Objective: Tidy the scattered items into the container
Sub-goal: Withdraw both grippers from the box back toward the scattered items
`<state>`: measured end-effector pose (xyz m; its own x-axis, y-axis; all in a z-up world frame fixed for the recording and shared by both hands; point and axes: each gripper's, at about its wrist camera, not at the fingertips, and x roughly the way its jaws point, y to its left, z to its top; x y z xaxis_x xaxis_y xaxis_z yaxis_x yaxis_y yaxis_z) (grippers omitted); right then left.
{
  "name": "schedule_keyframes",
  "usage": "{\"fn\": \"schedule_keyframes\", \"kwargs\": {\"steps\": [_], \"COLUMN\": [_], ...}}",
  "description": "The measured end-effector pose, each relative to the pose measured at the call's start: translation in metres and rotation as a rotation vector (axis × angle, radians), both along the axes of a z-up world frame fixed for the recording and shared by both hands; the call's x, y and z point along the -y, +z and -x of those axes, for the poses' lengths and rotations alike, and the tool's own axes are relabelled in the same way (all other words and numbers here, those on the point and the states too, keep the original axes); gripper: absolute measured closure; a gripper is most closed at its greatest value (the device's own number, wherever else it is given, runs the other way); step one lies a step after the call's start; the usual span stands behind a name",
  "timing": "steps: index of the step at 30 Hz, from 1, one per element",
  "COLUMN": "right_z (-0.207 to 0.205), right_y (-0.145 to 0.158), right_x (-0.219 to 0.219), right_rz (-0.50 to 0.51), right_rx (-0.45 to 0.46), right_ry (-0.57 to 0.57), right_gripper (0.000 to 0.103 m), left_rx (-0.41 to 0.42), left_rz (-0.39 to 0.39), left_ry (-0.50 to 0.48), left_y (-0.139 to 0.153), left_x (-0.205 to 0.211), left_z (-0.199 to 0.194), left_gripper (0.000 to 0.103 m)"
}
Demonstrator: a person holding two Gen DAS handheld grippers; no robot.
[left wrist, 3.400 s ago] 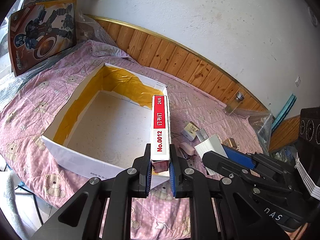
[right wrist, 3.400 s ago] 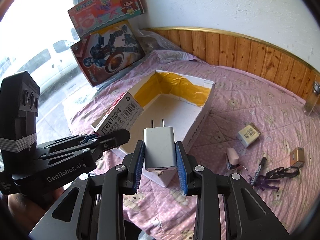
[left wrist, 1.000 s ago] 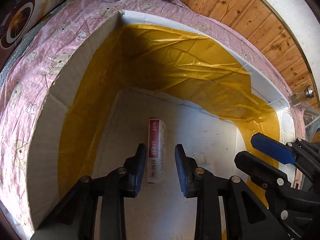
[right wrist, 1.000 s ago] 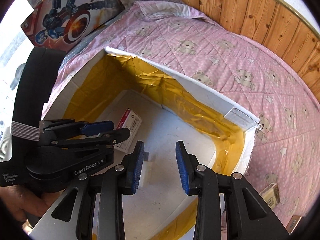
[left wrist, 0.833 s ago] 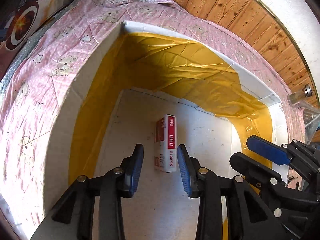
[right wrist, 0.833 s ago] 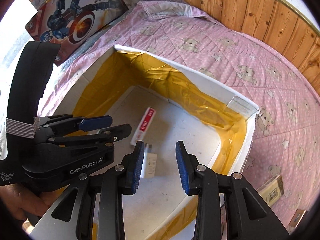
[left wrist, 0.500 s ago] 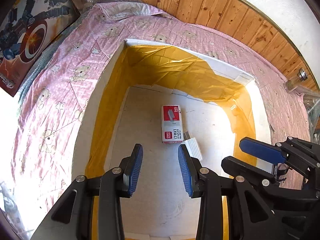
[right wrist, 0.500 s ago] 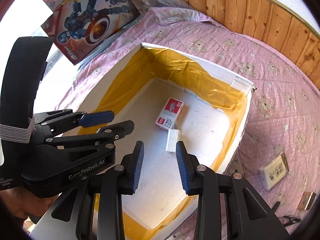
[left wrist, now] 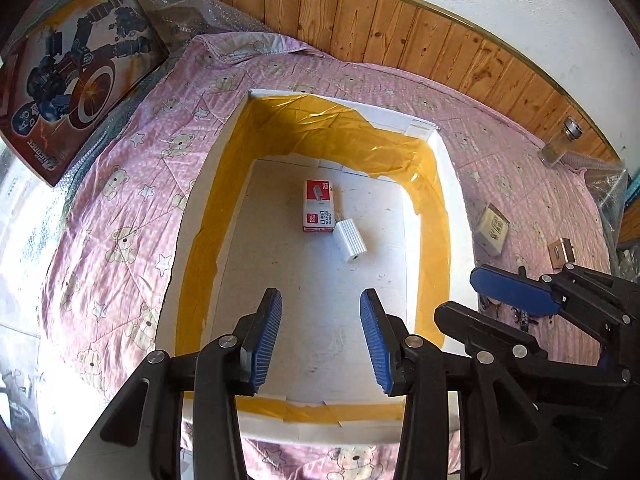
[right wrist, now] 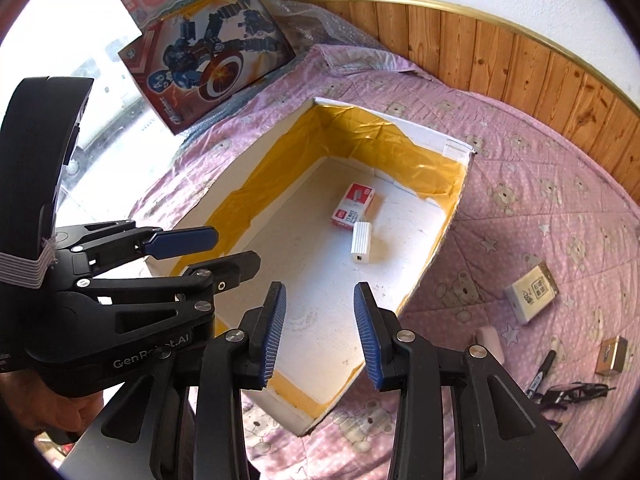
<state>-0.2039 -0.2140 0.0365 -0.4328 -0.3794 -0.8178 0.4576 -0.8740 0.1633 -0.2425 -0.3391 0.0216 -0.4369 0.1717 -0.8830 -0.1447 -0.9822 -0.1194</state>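
Now both the left gripper [left wrist: 320,336] and right gripper [right wrist: 320,334] hang with fingers spread, empty, above the box [left wrist: 448,168], its near floor bare.

Bed under a pink teddy-bear quilt [right wrist: 520,152]

On the quilt sit an open white box [right wrist: 276,136] lined with yellow tape, a small cream carton [right wrist: 531,298], a gold box [right wrist: 611,355], a black marker [right wrist: 541,374] and a pink stapler [right wrist: 489,339].

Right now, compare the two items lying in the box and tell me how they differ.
The staple box is red and white with printing; the charger is plain white and ribbed. The staple box is the wider, flatter one; the charger is narrower and blockier. The staple box lies nearer the far wall; the charger lies nearer the grippers. Both lie flat on the container floor, corners close together.
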Motion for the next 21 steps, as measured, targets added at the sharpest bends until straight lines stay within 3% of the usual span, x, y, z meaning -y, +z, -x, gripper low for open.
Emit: {"fn": "schedule_keyframes", "kwargs": {"steps": [9, 21], "right_z": [-0.062, -0.100], "right_y": [0.005, 0.008], "right_x": [-0.024, -0.045], "right_rz": [0.036, 0.078], "right_rx": [-0.082, -0.104], "right_ry": [-0.066, -0.099], "right_gripper": [0.064, 0.063], "left_rx": [-0.109, -0.123], "left_rz": [0.039, 0.045], "left_ry": [-0.065, -0.082], "left_y": [0.016, 0.014], "left_x": [-0.016, -0.029], "left_z": [-0.068, -0.114], "left_gripper": [0.057, 0.057]}}
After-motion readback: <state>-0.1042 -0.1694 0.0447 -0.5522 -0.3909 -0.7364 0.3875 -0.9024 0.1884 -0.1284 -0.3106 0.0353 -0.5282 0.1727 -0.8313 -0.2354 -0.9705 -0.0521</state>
